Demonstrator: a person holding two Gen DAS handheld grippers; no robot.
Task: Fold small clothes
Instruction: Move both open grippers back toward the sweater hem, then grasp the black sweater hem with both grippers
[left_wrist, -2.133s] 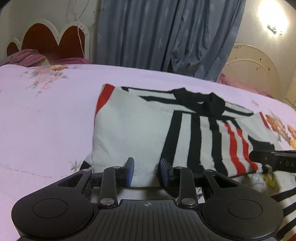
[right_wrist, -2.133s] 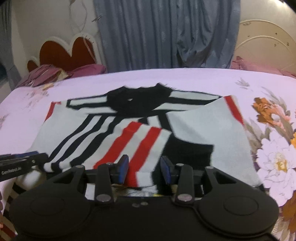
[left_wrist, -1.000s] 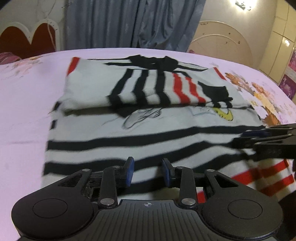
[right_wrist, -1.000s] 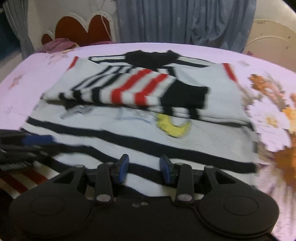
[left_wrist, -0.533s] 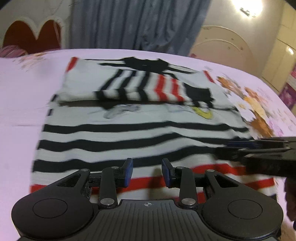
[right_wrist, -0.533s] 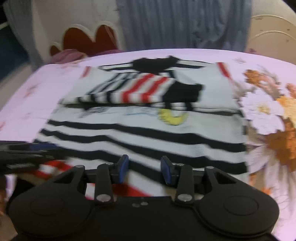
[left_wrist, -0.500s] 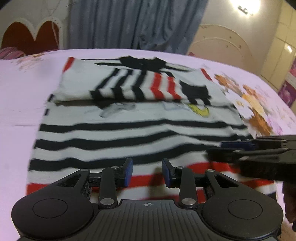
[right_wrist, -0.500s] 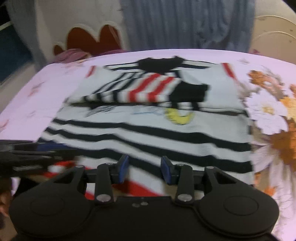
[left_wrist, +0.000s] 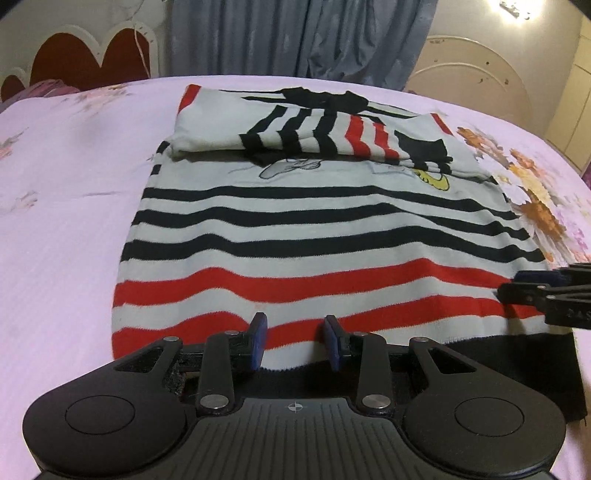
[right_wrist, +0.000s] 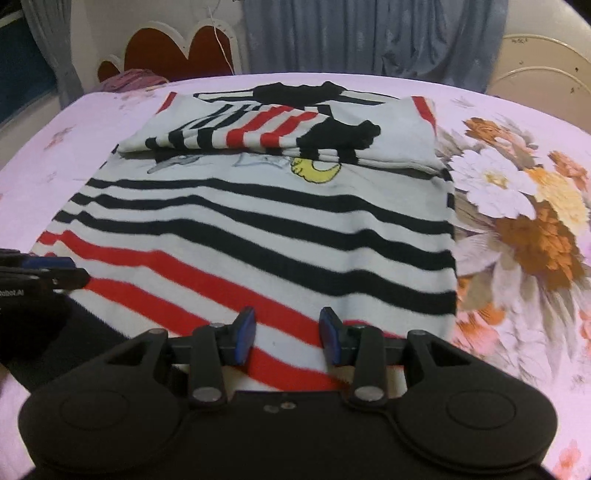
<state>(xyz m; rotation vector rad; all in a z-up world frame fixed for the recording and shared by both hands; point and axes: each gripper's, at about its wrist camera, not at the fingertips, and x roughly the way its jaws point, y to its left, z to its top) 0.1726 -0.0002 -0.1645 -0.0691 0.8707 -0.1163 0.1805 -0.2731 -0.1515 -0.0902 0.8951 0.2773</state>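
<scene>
Both grippers are pulling back from the folded sleeves to the near hem of the striped sweater (left_wrist: 317, 236) lying on the bed (left_wrist: 55, 229). The left gripper (left_wrist: 295, 341) and right gripper (right_wrist: 286, 334) are hovering open, holding nothing, ready for the bottom fold.

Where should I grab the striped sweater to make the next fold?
Probably the black bottom hem of the striped sweater, one near corner per hand-held gripper, coming in low from the near edge. The sleeves are already folded across the top, and the body lies flat, hem nearest.
</scene>
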